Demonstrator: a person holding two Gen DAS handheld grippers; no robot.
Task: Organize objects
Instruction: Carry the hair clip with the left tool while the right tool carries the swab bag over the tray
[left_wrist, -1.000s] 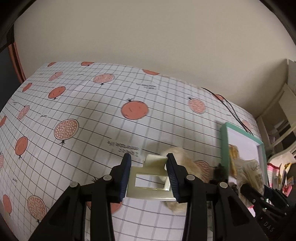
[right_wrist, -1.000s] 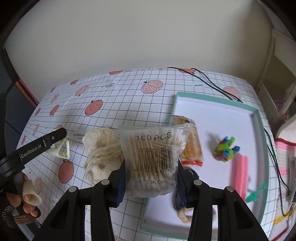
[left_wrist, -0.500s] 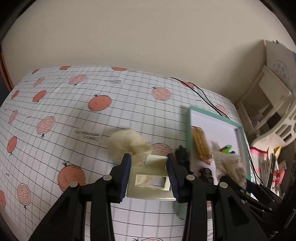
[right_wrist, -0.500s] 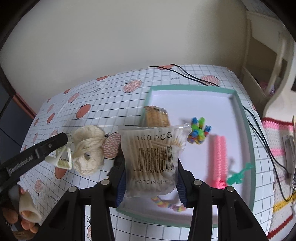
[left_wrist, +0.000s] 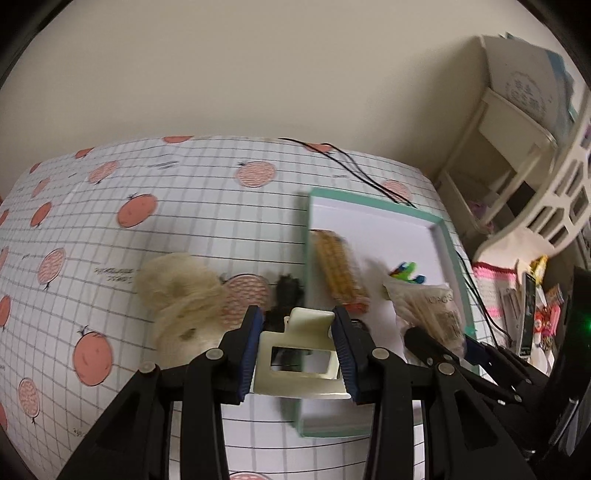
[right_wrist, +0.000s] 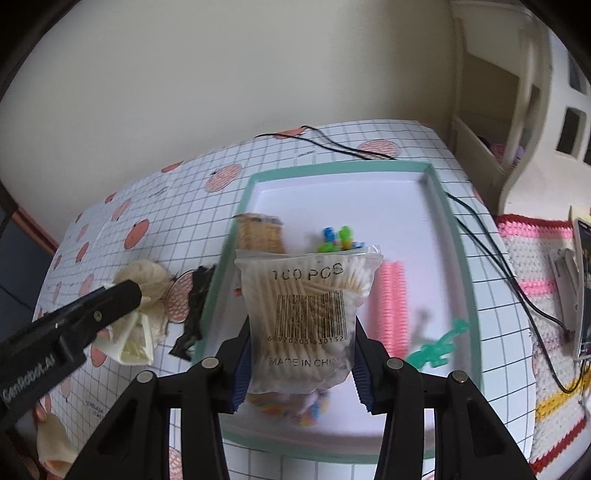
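My left gripper (left_wrist: 297, 350) is shut on a cream plastic hair clip (left_wrist: 300, 360), held just above the near left rim of the teal-edged white tray (left_wrist: 373, 214). In the right wrist view my right gripper (right_wrist: 301, 363) is shut on a clear bag of cotton swabs (right_wrist: 308, 310), held over the tray (right_wrist: 439, 192). In the tray lie a snack packet (right_wrist: 258, 232), a colourful bead toy (right_wrist: 338, 238), a pink comb-like piece (right_wrist: 389, 306), a green plastic figure (right_wrist: 437, 343) and pastel bits (right_wrist: 291, 406) under the bag. A cream yarn ball (left_wrist: 181, 295) and a black item (left_wrist: 288, 291) lie left of the tray.
The table wears a grid cloth with red fruit prints (left_wrist: 136, 210). Black cables (right_wrist: 480, 229) run past the tray's far right side. A cream shelf unit (left_wrist: 517, 147) stands at the right, over a crocheted mat (right_wrist: 535, 295) with a phone-like device (right_wrist: 583, 288).
Both grippers have swung right toward the tray. The hair clip now hangs at the tray's left rim, and the swab bag sits further over the tray's middle.
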